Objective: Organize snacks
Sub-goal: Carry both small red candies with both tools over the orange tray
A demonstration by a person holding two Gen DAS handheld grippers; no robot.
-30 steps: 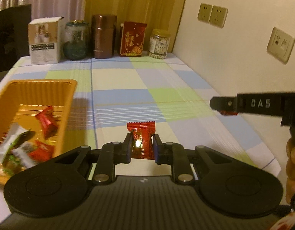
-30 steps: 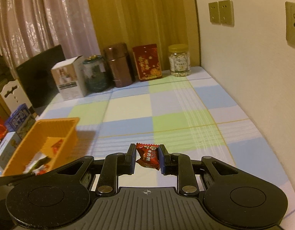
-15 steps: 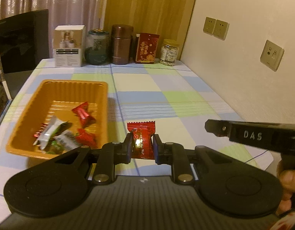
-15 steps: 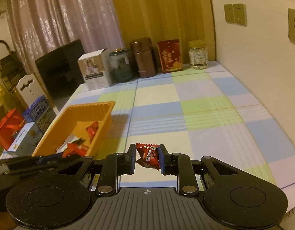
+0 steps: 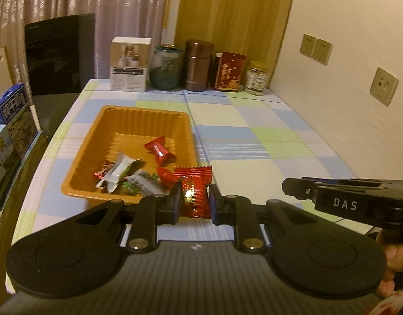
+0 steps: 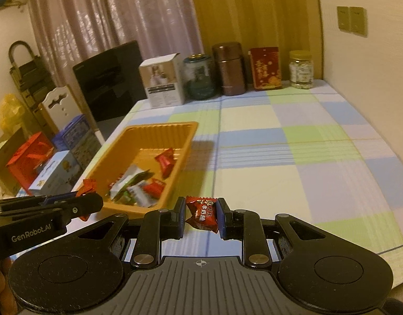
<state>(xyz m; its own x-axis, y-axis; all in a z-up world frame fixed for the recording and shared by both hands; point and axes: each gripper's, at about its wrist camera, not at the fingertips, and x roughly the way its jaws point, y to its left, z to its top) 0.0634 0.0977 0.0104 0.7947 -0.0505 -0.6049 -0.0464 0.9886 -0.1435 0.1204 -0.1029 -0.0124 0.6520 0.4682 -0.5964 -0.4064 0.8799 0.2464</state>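
1. The left gripper (image 5: 194,201) is clamped tight on a red candy packet (image 5: 194,193), which stands upright between its pads with its crimped top edge poking above them.
2. The right gripper (image 6: 200,216) is likewise closed on a darker red candy (image 6: 202,211) with pale lettering, held crosswise, one corner drooping below the pads.
3. The orange tray (image 5: 101,136) lies ahead and a little left of the left gripper, its near rim just beyond the fingertips; from the right gripper it sits further off to the left. Several wrapped snacks (image 5: 128,173) are already heaped at its near end.
4. I'd judge both candies are on their way to that tray, neither yet over it.
5. Risk: the right-hand candy is pinched only across its middle; a jolt could let the slick wrapper slide out onto the checked tablecloth (image 6: 293,157).
6. Risk: the two grippers are close, the left one just left of the right. Heading for the same tray, they could knock together.
7. Risk: letting go too soon would drop a candy short of the near rim.
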